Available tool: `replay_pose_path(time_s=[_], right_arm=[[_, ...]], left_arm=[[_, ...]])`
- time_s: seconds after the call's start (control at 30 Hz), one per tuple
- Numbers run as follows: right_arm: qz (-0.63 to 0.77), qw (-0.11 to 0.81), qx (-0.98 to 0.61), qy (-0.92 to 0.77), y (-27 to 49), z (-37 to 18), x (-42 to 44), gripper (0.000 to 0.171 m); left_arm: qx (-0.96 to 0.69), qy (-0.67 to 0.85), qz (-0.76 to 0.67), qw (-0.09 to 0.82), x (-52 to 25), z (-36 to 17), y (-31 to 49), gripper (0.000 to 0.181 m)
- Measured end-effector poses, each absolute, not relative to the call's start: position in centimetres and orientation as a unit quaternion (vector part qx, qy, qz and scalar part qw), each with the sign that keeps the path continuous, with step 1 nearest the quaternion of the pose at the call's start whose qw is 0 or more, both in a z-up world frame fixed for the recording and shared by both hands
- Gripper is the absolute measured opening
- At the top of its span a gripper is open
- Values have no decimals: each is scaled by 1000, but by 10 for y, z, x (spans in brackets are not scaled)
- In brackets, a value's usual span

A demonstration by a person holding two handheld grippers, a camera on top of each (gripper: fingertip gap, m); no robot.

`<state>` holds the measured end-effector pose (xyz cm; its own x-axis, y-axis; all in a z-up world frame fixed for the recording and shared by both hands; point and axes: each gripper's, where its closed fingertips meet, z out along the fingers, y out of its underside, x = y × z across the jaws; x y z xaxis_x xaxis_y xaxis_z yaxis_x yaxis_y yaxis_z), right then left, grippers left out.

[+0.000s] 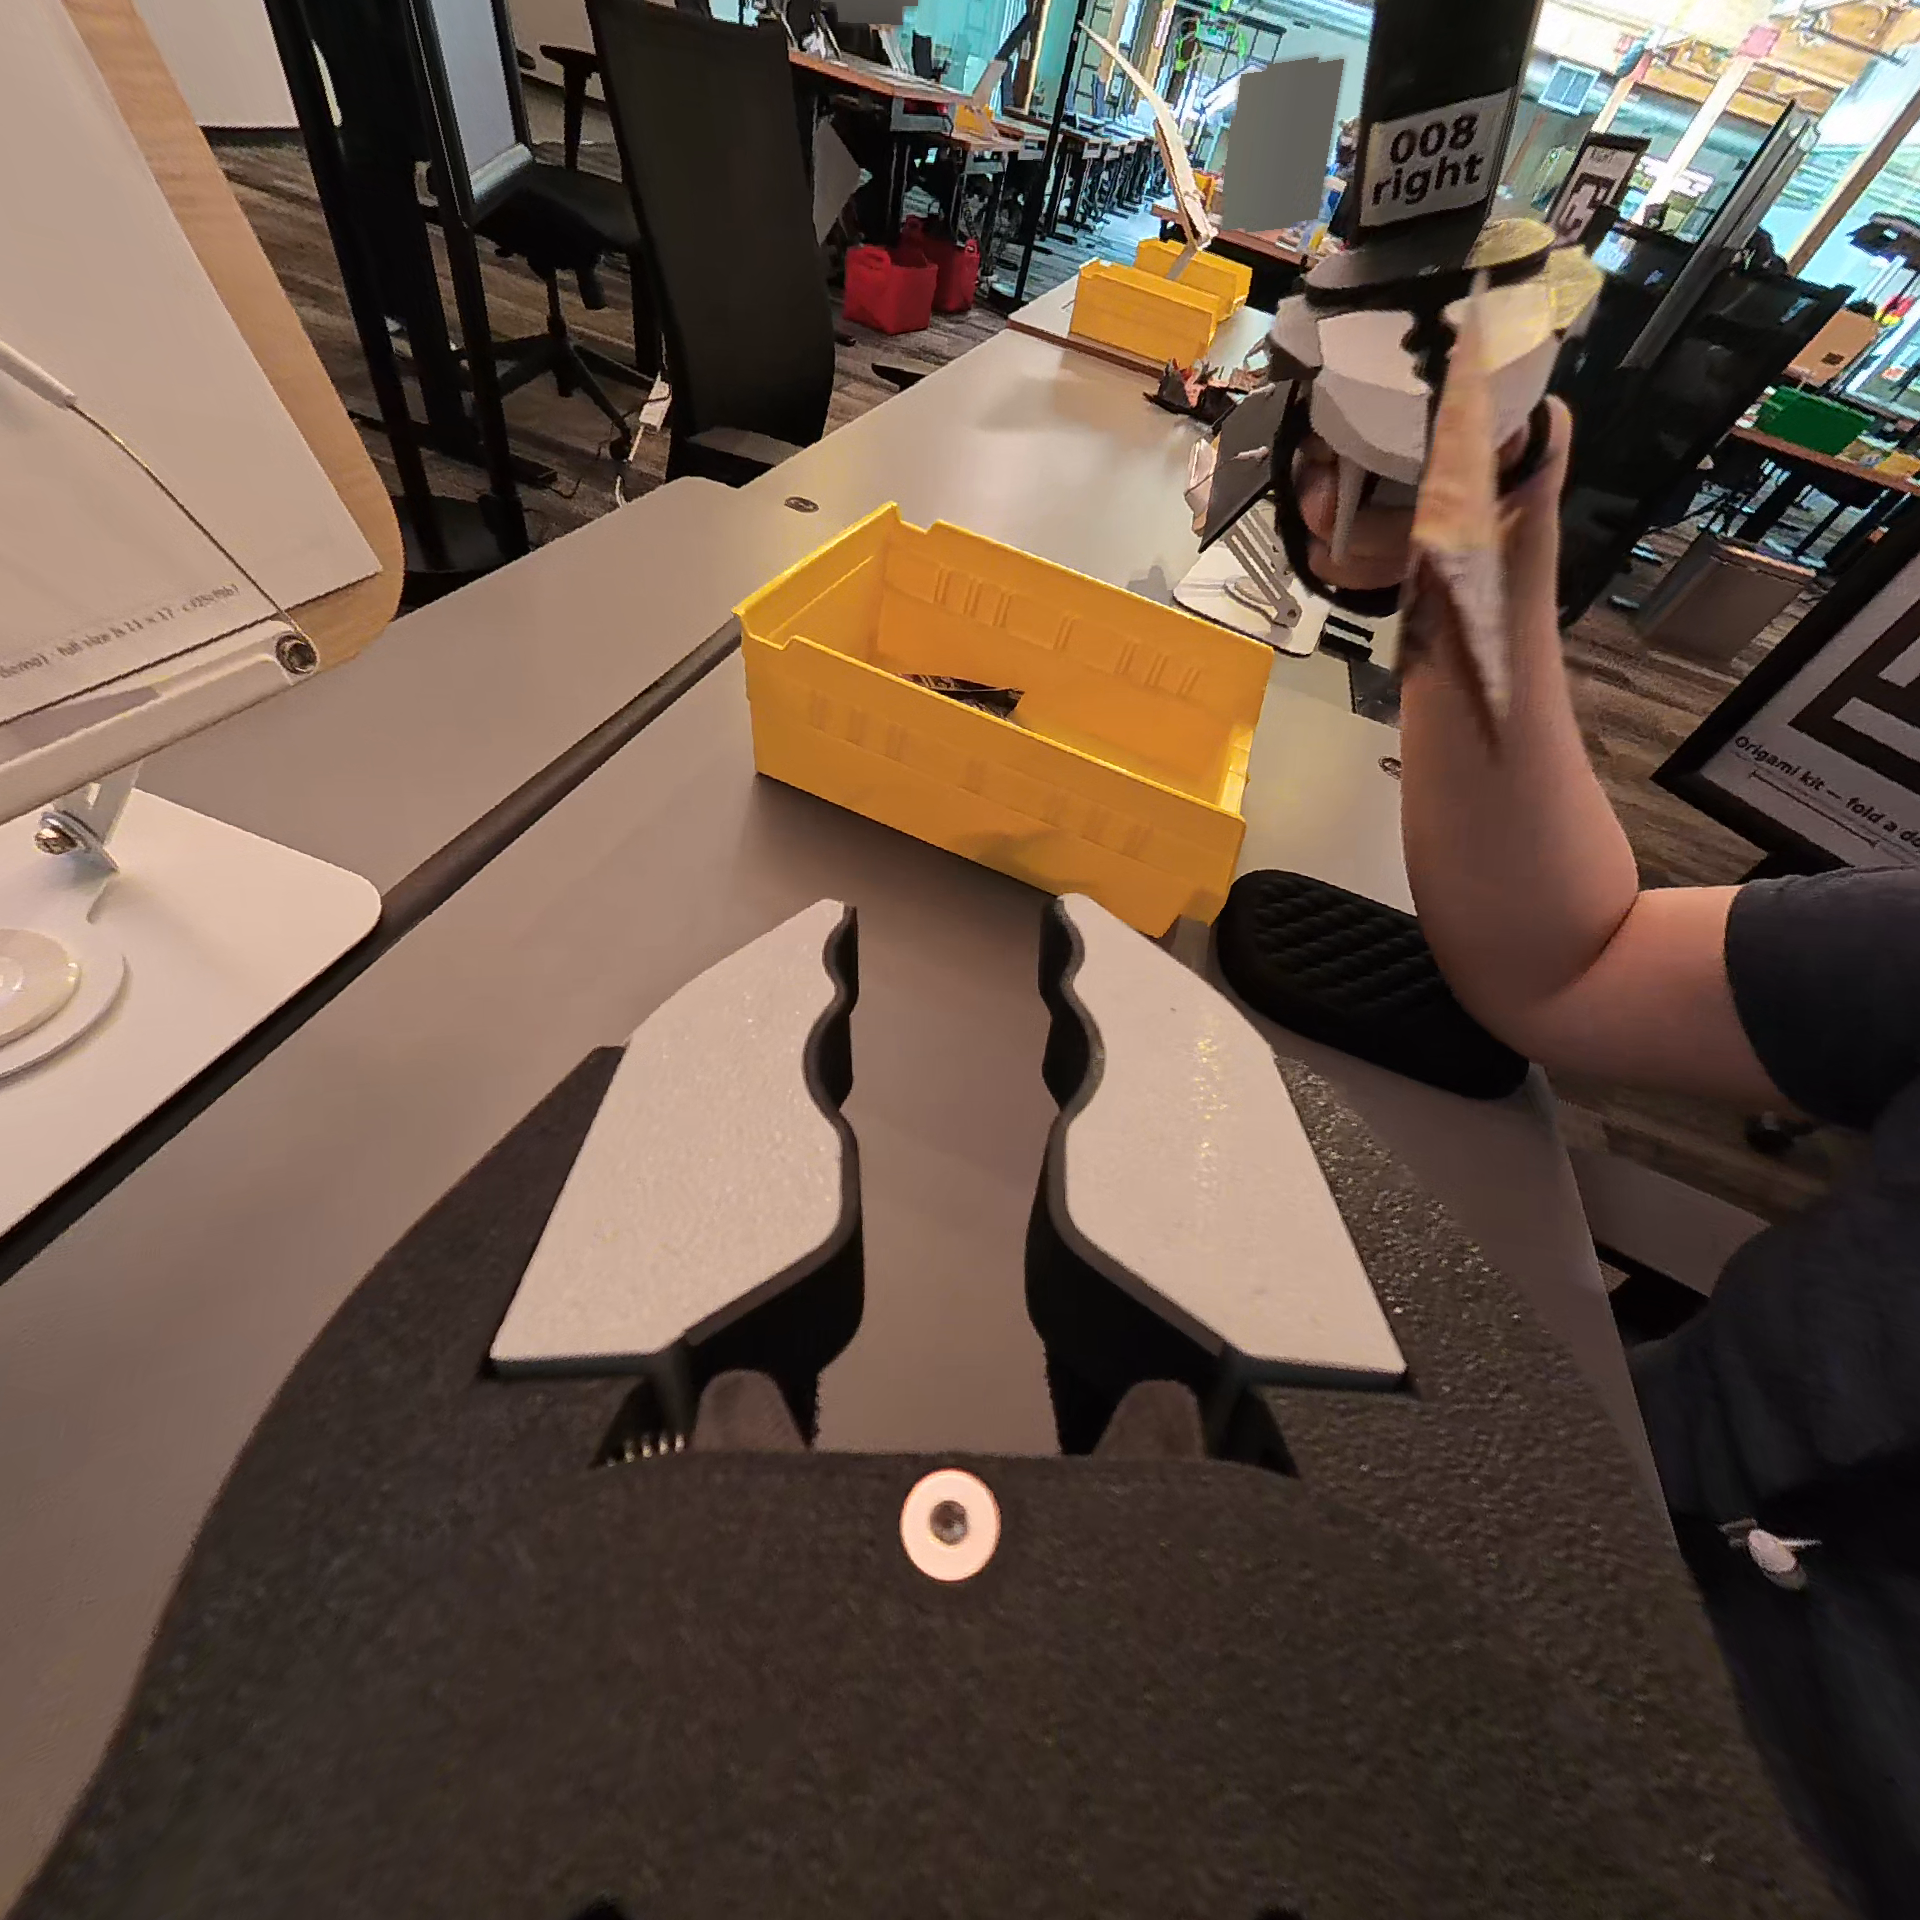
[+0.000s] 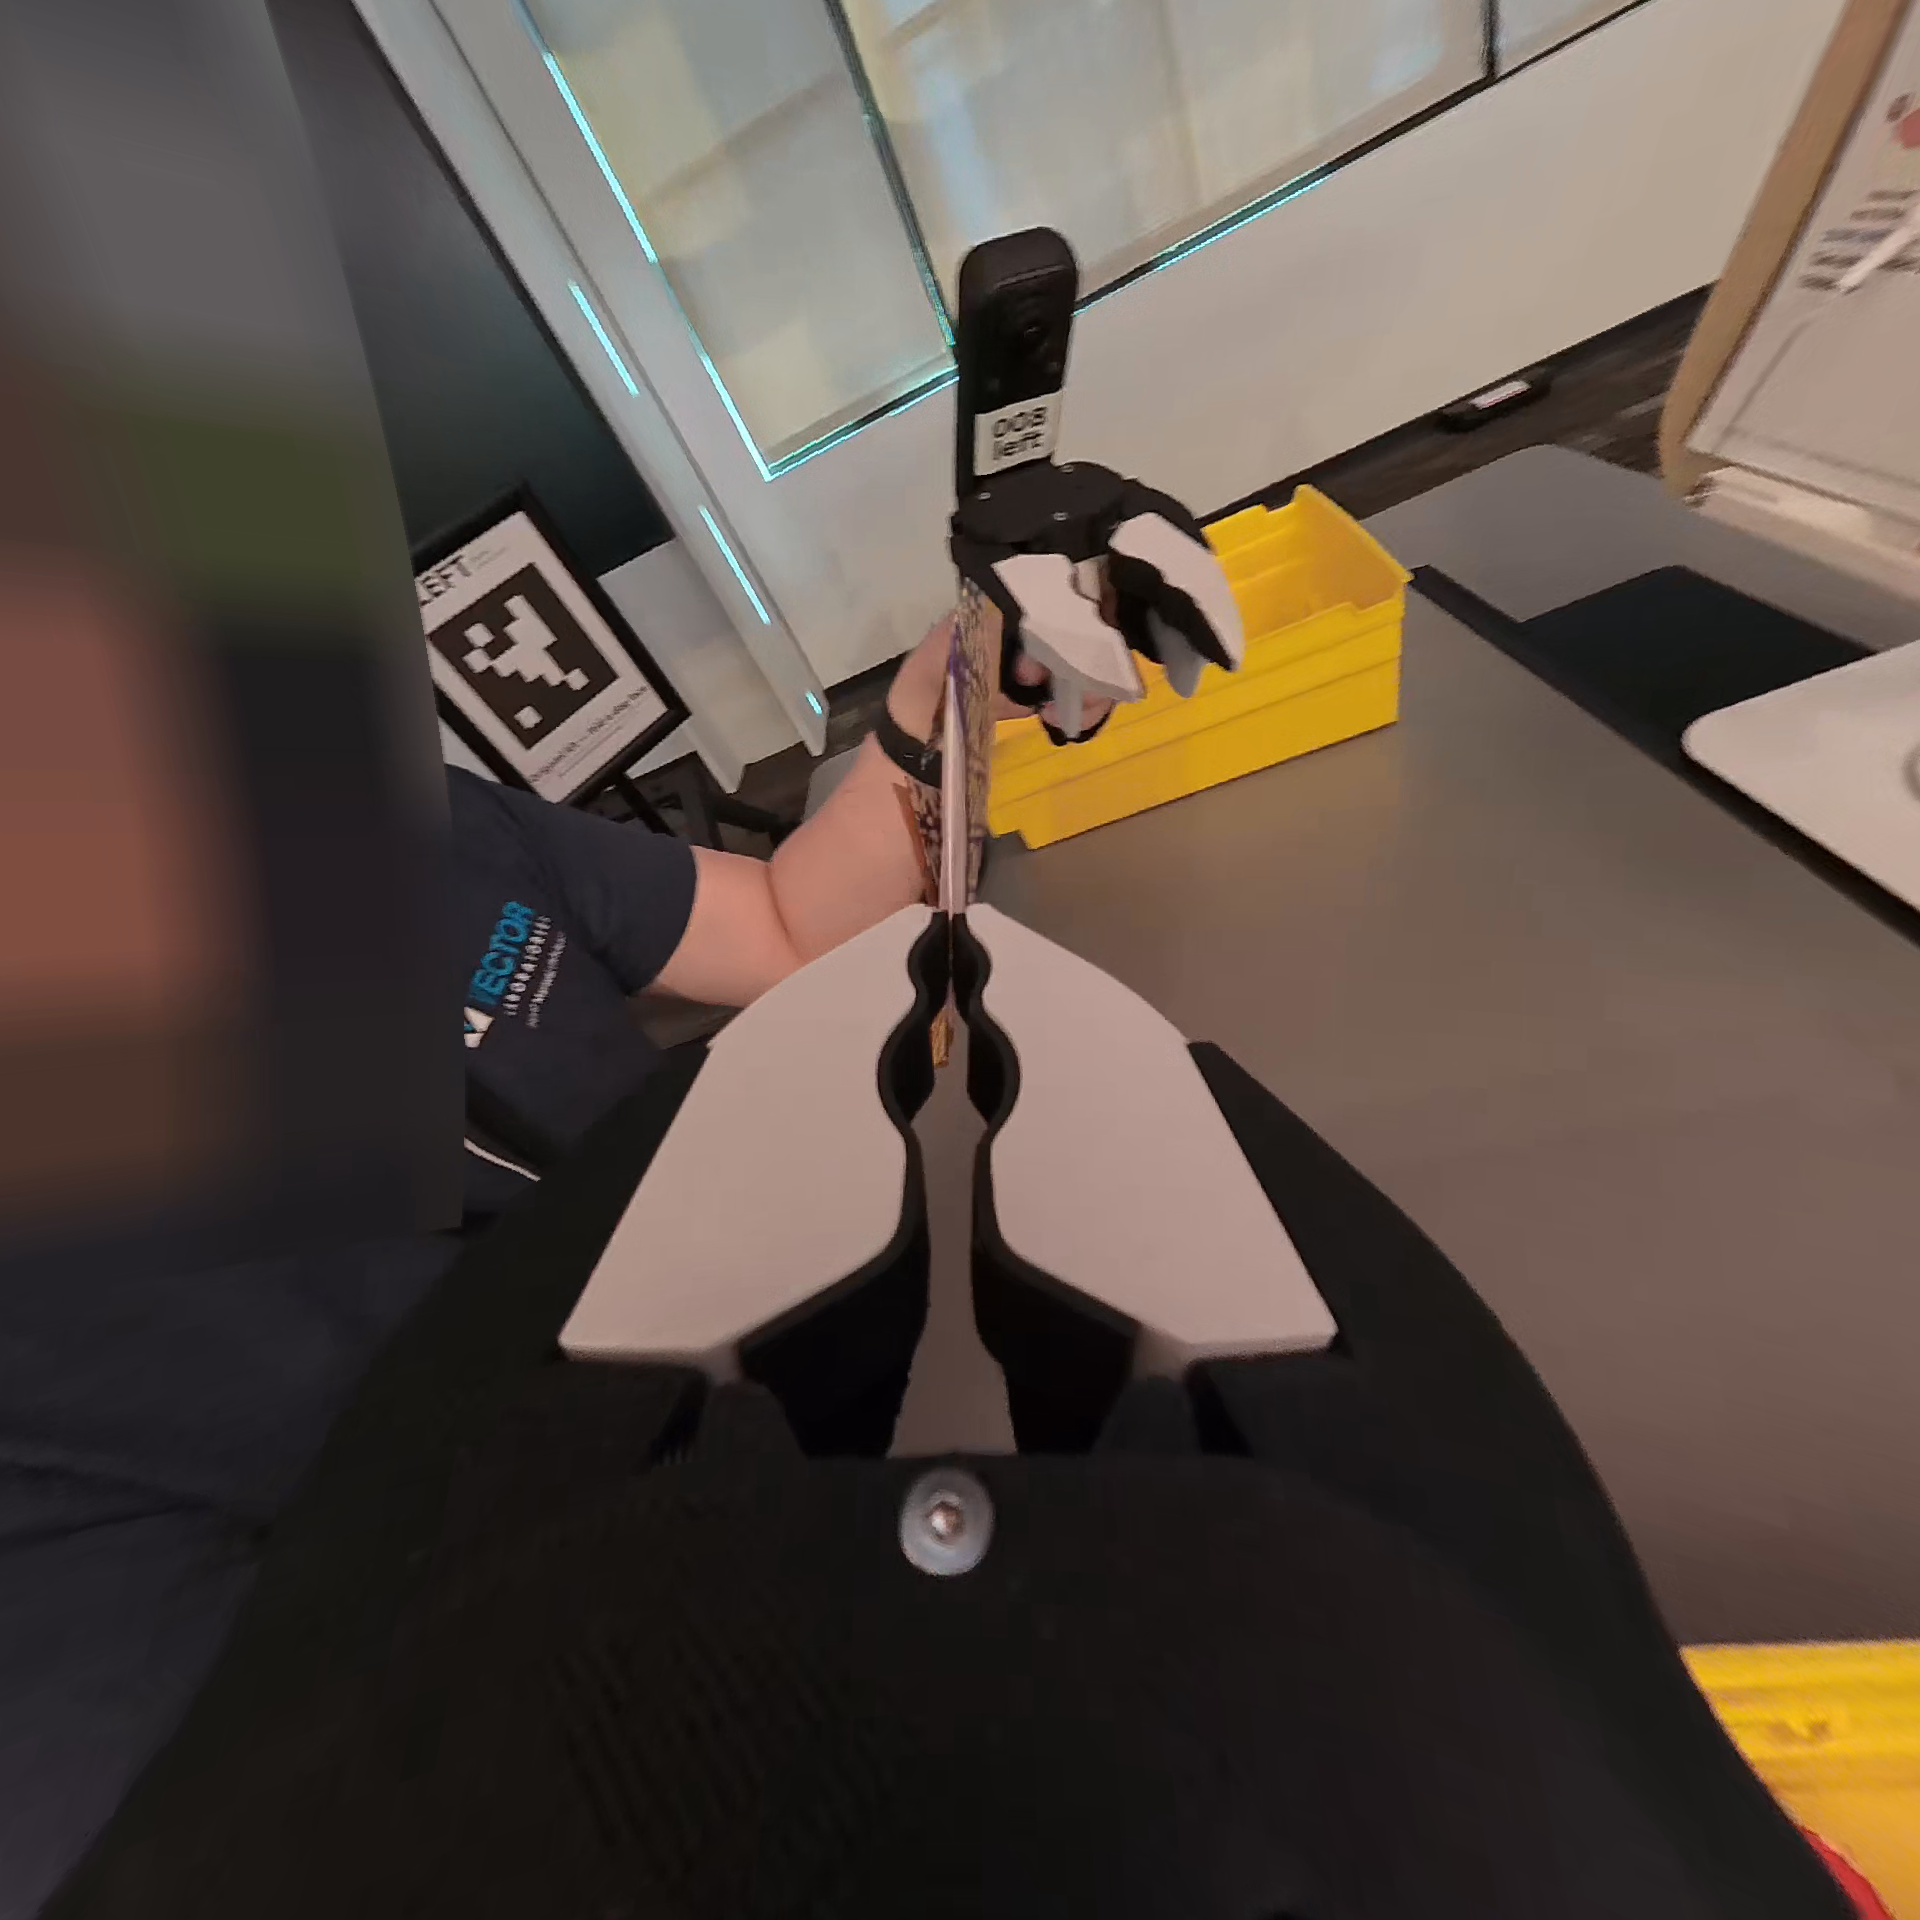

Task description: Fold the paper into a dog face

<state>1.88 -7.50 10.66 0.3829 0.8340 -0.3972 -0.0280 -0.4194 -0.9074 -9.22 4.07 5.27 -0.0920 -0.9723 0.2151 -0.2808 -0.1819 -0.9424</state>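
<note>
saw a yellow bin (image 1: 997, 727) on the gray table (image 1: 540, 914), with a dark folded paper scrap (image 1: 966, 688) inside. left gripper (image 1: 948, 925) spread wide, holding nothing. right gripper (image 2: 952, 925) pinched tight on the paper (image 2: 951, 769), up in the air.

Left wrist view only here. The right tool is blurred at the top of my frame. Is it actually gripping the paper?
Observer: Yes. The right tool is shut on the paper, which sticks out edge-on past its tips.
Operator: Plain sheet?
Observer: No, purple and orange print shows along it.
Operator: How does my left tool look from outside?
Observer: The left tool is open and empty, held above the table, in front of the yellow bin.
</note>
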Motion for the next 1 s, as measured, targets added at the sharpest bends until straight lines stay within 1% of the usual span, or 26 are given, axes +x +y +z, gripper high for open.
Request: replay_pose_path(time_s=[0.2,0.27,0.33,0.43,0.5,0.53,0.6,0.73,0.8,0.87,1.0], right_arm=[[509,449,-693,-242,-48,88,35,1],[517,446,-684,-256,-46,86,28,1],[506,445,-685,-277,-44,82,19,2],[503,439,-681,-301,-45,80,4,2],[497,434,-686,-307,-44,77,-2,1],[495,434,-687,-308,-43,76,-4,1],[500,428,-688,-306,-42,74,-6,1],[510,419,-695,-285,-33,65,-4,1],[511,412,-704,-272,-26,56,0,1],[527,407,-702,-255,-24,55,6,1],[541,426,-678,-257,-35,75,13,1]], left_arm=[[-526,504,-613,307,-95,80,23,36],[-520,497,-624,306,-90,83,17,45],[-513,507,-633,282,-84,82,5,54],[-501,520,-644,254,-76,80,-12,50],[-504,535,-629,253,-70,73,-17,42],[-500,545,-625,251,-69,71,-20,31],[-487,558,-625,248,-70,71,-25,0],[-514,559,-594,266,-68,61,-13,2],[-549,547,-565,283,-68,53,4,25],[-555,530,-566,300,-74,57,16,26],[-543,493,-598,323,-94,80,30,26]])
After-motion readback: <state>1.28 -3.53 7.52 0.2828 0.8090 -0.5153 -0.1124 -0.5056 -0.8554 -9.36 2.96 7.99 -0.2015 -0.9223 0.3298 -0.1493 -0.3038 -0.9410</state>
